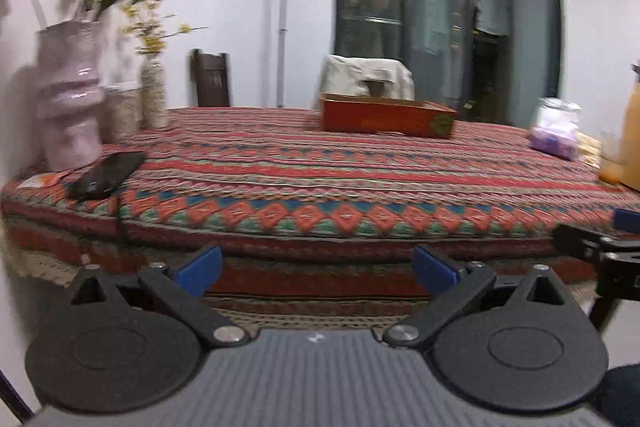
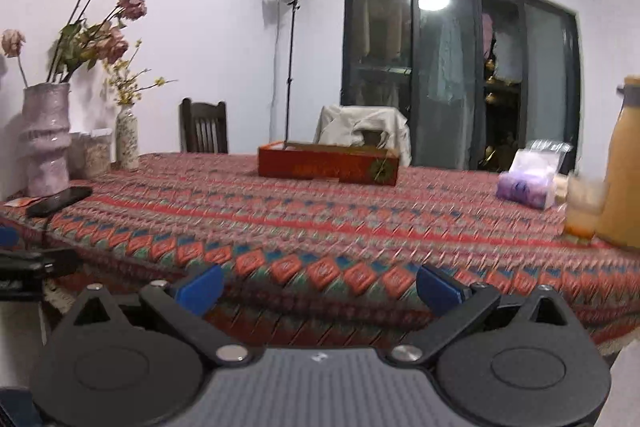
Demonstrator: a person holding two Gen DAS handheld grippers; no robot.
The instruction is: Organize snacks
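Observation:
A shallow red box [image 1: 388,118] [image 2: 328,165] stands on the patterned tablecloth toward the far side of the table. A clear bag of purple-wrapped snacks [image 1: 555,135] [image 2: 527,183] lies at the right, with pale packets behind it. My left gripper [image 1: 317,269] is open, held low in front of the table's near edge, nothing between its blue fingertips. My right gripper [image 2: 319,290] is also open and empty, just over the near edge. The right gripper [image 1: 600,247] shows at the far right of the left wrist view.
A tall orange bottle [image 2: 624,171] and a glass [image 2: 582,207] stand at the right edge. At the left are a pink vase [image 2: 46,139], a slim vase [image 2: 127,137], jars [image 2: 96,153] and a black phone [image 1: 108,174] [image 2: 60,200]. Chairs [image 2: 203,129] stand behind the table.

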